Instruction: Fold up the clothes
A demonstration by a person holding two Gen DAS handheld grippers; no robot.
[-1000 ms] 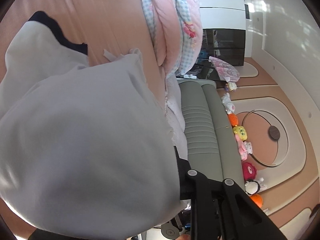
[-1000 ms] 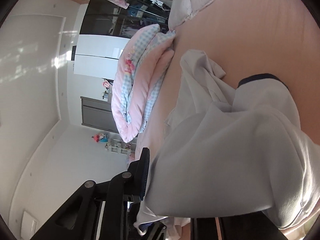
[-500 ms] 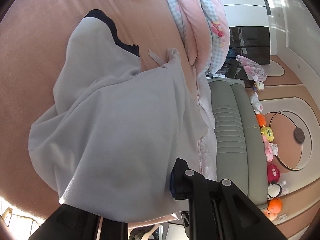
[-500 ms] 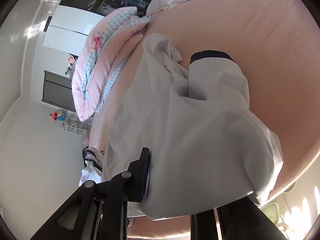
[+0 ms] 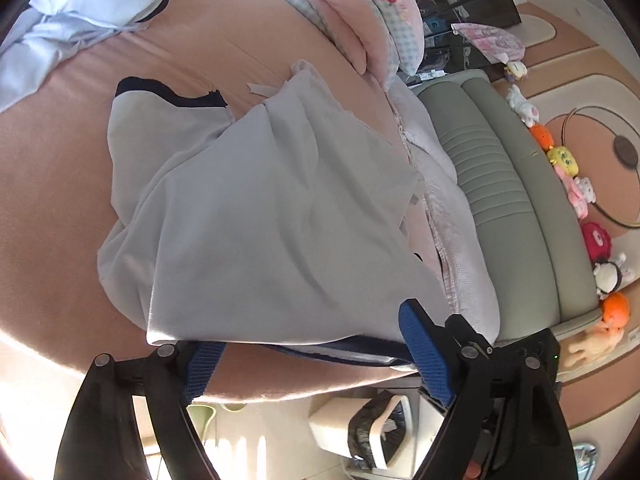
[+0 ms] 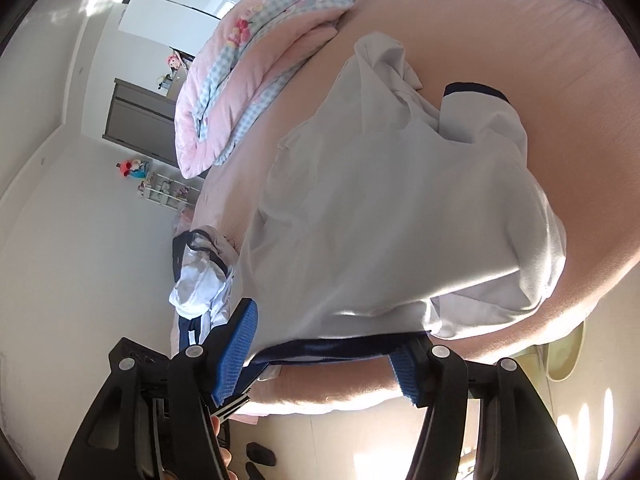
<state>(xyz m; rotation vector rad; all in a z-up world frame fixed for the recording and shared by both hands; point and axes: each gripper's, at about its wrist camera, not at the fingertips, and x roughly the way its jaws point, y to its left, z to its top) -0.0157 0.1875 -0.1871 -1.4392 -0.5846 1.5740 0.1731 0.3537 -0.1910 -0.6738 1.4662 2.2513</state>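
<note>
Facing plush toys (image 5: 576, 192) — left view only

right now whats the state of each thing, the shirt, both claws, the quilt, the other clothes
white shirt: lying rumpled on the bed, partly folded over, dark hem at the near edge
left claw: open, hem edge between its fingers
right claw: open, hem edge between its fingers
pink quilt: folded, on the bed
other clothes: crumpled heap, unfolded
bed: pink sheet, smooth
</note>
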